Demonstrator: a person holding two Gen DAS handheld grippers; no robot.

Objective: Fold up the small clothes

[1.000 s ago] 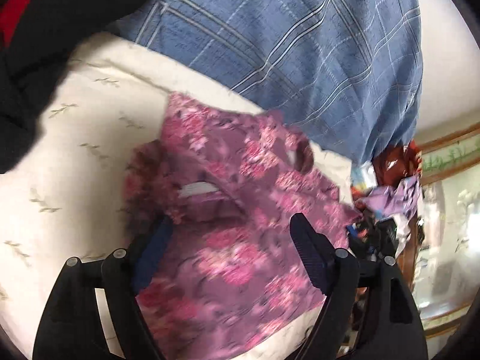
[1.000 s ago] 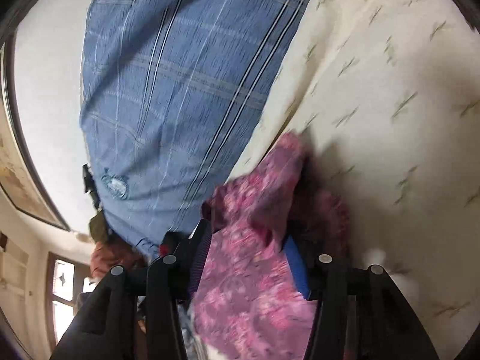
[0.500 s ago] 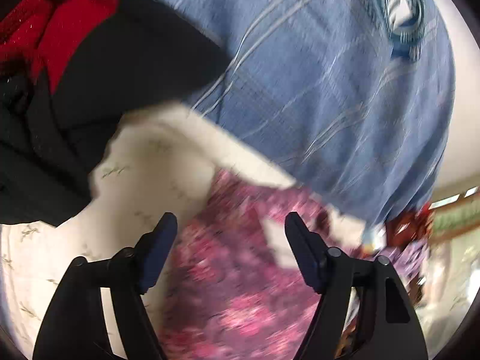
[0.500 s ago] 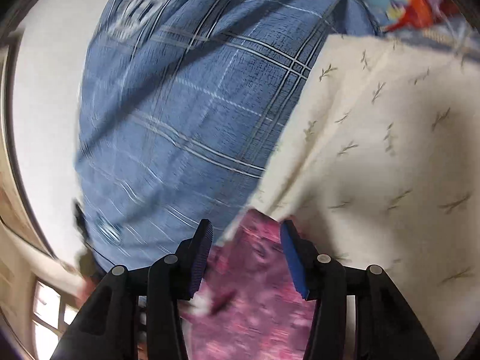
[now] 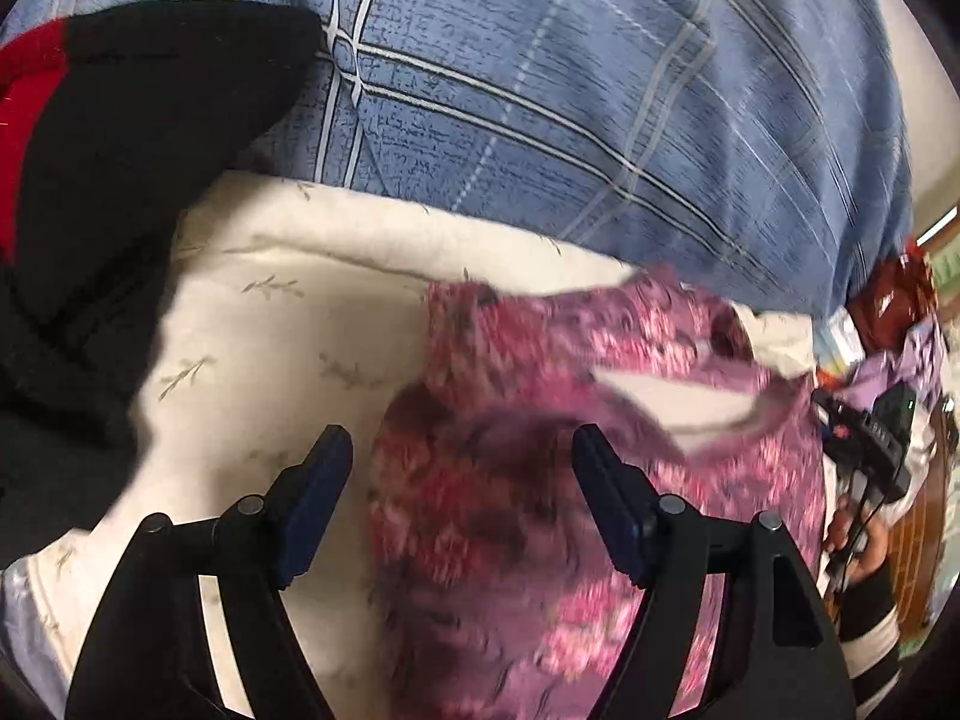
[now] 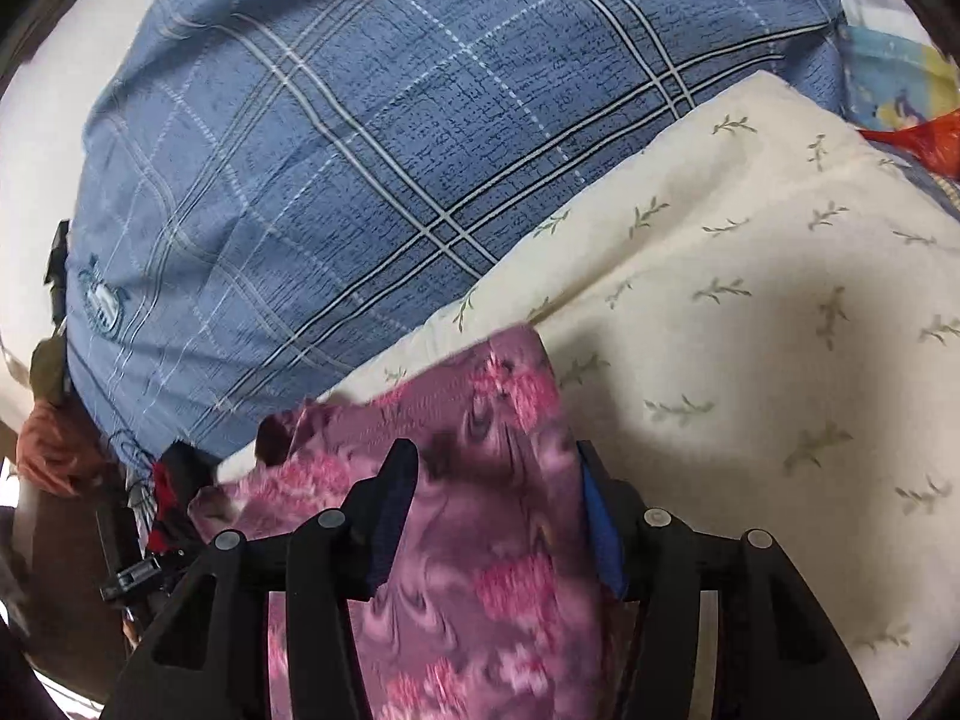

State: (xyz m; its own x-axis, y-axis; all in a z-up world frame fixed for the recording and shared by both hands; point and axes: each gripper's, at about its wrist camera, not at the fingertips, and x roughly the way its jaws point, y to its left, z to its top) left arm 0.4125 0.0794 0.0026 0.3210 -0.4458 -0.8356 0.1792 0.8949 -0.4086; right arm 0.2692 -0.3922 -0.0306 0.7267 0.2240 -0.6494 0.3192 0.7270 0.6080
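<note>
A small pink and purple floral garment [image 5: 540,420] lies crumpled on the cream leaf-print sheet [image 5: 252,324]. My left gripper [image 5: 462,480] is open above it, its jaws wide apart over the garment's left part, not holding cloth. In the right wrist view the same garment [image 6: 492,420] runs between the jaws of my right gripper [image 6: 498,498], which is partly open; whether the cloth is pinched is unclear. The image is motion-blurred.
A person in a blue plaid shirt [image 5: 570,90] stands close behind the sheet, also in the right wrist view [image 6: 336,150]. A black and red garment [image 5: 102,180] lies at the left. Coloured clutter [image 5: 888,324] sits at the far right.
Both grippers swung up toward the plaid shirt, then back down to the floral garment. The left jaws stay wide open. The right jaws stay partly open around the cloth.
</note>
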